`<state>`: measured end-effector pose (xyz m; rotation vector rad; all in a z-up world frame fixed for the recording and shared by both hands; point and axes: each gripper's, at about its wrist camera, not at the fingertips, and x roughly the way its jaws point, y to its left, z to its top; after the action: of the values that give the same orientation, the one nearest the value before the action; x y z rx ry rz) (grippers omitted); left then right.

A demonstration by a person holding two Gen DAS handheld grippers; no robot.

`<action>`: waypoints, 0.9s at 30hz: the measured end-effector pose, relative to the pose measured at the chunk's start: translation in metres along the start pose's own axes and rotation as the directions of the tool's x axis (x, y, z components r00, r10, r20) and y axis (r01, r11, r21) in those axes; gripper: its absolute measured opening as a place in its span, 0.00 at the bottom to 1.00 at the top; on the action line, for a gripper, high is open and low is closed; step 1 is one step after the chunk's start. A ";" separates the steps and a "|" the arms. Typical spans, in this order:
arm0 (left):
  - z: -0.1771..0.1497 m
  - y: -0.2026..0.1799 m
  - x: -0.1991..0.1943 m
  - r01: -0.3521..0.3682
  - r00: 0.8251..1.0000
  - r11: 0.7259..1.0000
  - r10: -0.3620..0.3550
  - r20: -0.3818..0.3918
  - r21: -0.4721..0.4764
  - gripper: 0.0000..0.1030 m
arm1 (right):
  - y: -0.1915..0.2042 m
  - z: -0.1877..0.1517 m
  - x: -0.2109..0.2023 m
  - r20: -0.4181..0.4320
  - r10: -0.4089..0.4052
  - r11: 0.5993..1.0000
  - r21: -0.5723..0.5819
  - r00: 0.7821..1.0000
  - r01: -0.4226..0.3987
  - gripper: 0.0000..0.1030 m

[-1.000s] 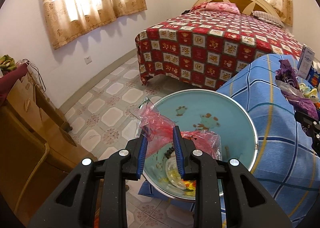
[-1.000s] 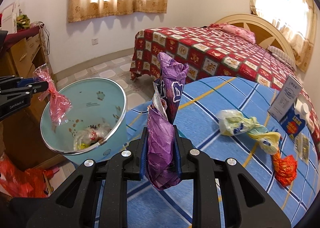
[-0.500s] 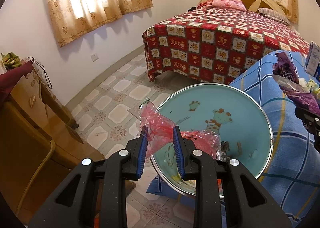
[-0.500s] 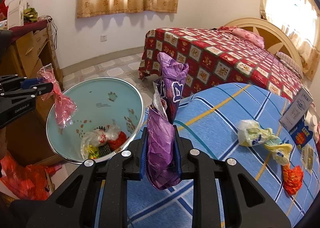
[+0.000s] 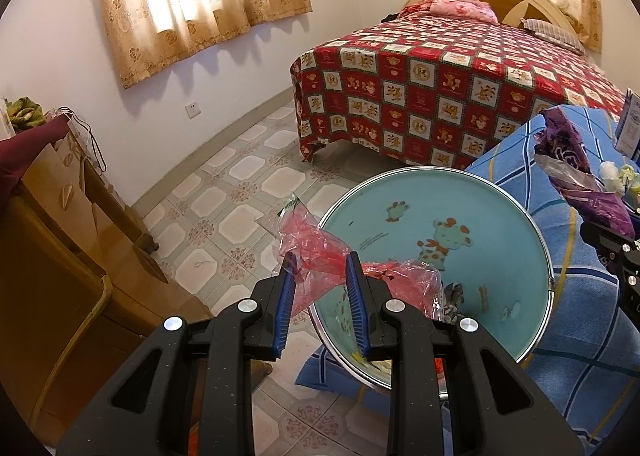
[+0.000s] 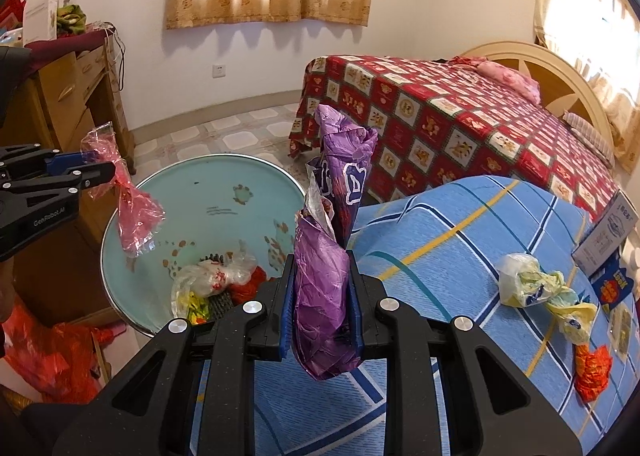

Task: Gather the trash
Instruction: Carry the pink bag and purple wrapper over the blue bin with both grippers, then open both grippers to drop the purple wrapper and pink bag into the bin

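A light-blue bin (image 5: 492, 199) with cartoon animals stands on the floor against the blue-clothed table (image 6: 460, 223); crumpled trash lies at its bottom. My left gripper (image 5: 320, 262) is shut on a thin red plastic bag (image 5: 316, 248), which hangs over the bin's near rim. The right wrist view shows that left gripper (image 6: 108, 171) with the red bag (image 6: 136, 215) dangling above the bin (image 6: 224, 179). My right gripper (image 6: 320, 260) is shut on a crumpled purple wrapper (image 6: 324, 296), held upright over the table's edge beside the bin. The purple wrapper (image 5: 572, 163) also shows at the right of the left wrist view.
On the blue cloth lie a white-and-yellow crumpled bag (image 6: 528, 280), an orange-red wrapper (image 6: 592, 368), a card stand (image 6: 608, 236) and a blue packet (image 6: 614, 284). A bed with a red quilt (image 5: 440, 95) stands behind. A wooden dresser (image 5: 60, 215) is at left, with tiled floor between.
My right gripper has shifted left towards the bin with the purple wrapper, so more of the bin's inside shows. The left gripper keeps the red bag almost still over the rim.
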<state>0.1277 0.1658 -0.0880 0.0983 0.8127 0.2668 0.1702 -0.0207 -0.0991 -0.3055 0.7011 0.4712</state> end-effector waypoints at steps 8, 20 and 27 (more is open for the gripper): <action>0.000 0.000 0.000 0.001 1.000 1.000 -0.001 -0.001 0.001 0.25 | 0.001 0.000 0.000 0.003 0.005 1.000 -0.006 1.000 -0.005 0.22; 0.000 0.002 0.001 0.003 1.000 1.000 -0.003 0.000 -0.001 0.25 | 0.005 0.002 -0.001 0.004 0.013 1.000 -0.017 1.000 -0.013 0.22; 0.000 0.001 0.001 0.004 1.000 1.000 -0.004 -0.003 0.000 0.25 | 0.009 0.003 0.000 0.003 0.021 0.999 -0.027 1.000 -0.021 0.22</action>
<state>0.1282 0.1666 -0.0884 0.0964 0.8153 0.2635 0.1674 -0.0112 -0.0978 -0.3228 0.6959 0.5012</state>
